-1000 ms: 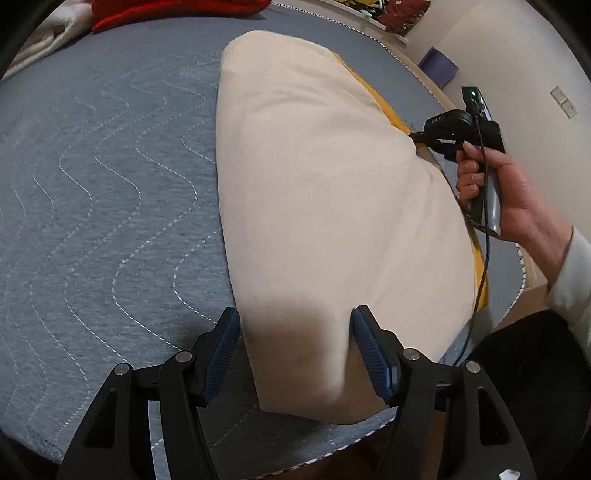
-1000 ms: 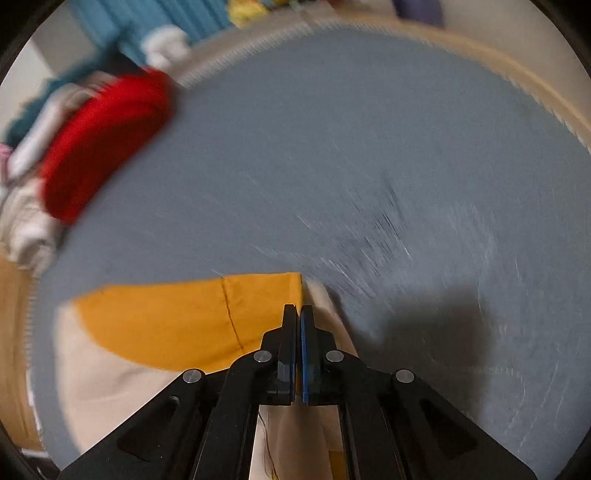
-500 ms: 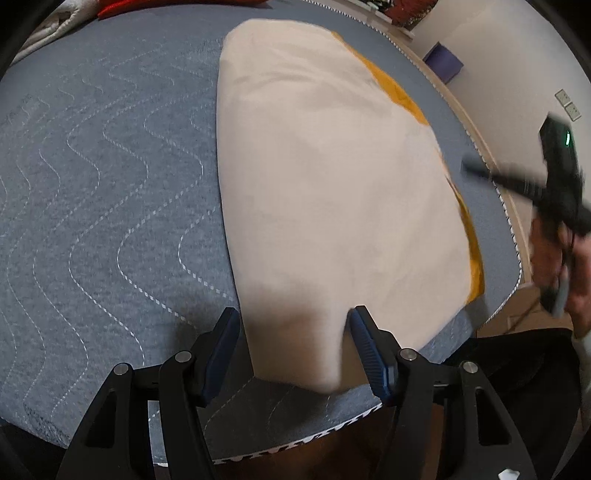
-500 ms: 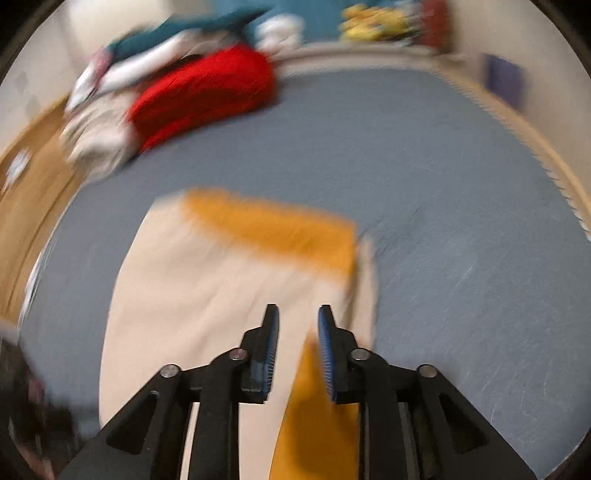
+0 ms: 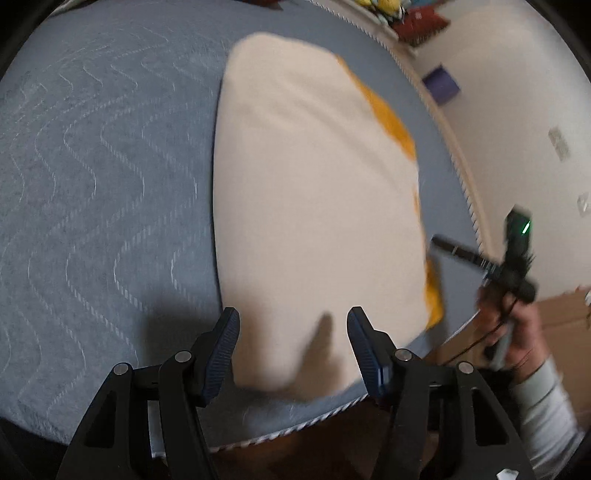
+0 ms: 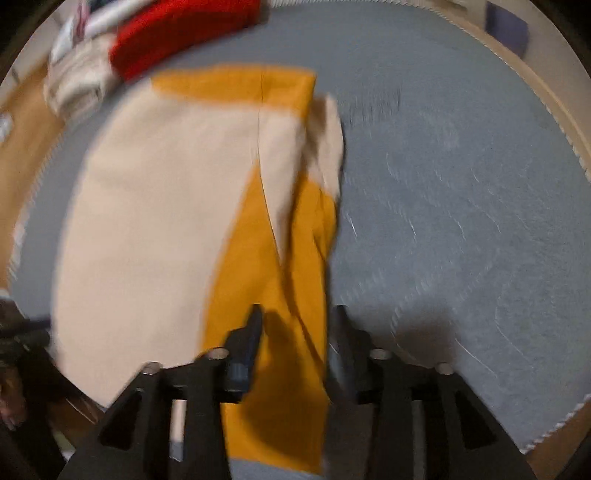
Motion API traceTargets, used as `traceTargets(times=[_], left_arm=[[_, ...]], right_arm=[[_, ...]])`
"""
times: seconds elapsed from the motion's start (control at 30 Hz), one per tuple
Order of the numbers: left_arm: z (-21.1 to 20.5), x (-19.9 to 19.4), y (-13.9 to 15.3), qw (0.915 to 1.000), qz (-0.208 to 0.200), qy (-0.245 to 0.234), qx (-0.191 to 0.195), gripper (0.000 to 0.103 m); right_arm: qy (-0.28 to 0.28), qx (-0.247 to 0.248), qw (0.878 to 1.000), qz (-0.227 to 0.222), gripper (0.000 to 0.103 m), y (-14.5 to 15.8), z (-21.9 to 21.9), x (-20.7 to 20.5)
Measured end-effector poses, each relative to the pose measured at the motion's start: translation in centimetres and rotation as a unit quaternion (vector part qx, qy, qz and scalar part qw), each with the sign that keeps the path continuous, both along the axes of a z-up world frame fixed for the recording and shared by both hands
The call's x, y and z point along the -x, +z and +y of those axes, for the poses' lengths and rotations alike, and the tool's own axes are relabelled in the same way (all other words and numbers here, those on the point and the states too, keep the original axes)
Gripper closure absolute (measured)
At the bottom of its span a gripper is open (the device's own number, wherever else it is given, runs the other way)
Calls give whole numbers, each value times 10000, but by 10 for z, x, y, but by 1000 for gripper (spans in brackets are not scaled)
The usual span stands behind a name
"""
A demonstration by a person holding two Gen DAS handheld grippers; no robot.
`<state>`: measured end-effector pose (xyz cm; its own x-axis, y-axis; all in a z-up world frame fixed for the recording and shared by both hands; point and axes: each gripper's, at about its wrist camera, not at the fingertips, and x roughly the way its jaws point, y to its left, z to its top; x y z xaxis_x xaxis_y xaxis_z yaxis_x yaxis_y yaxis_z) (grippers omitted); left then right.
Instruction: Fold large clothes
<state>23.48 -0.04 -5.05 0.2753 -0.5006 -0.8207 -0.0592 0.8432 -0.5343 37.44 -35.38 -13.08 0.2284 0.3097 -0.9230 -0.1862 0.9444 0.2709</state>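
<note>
Garment of cream and mustard-yellow cloth (image 5: 314, 192), folded, is lying flat on the grey quilted mattress (image 5: 103, 184). Left gripper (image 5: 293, 325) is hovering above its near edge, jaws apart and narrowing, clamping nothing. Right gripper (image 6: 295, 321) is hanging over the yellow side, jaws spreading, gripping nothing.

Motion blur smears the red garment (image 6: 184, 33) and pale pile (image 6: 77, 81), both cut off.

Matt cloth garment (image 5: 317, 192) on quilted fabric mattress (image 5: 103, 177)
</note>
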Motion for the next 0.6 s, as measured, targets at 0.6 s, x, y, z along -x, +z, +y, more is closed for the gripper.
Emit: traceTargets(times=[0.6], left_arm=[[39, -97, -105, 9758, 349, 726, 2031, 37]], right_arm=[[-361, -898, 9904, 985, 42, -65, -10, -52]])
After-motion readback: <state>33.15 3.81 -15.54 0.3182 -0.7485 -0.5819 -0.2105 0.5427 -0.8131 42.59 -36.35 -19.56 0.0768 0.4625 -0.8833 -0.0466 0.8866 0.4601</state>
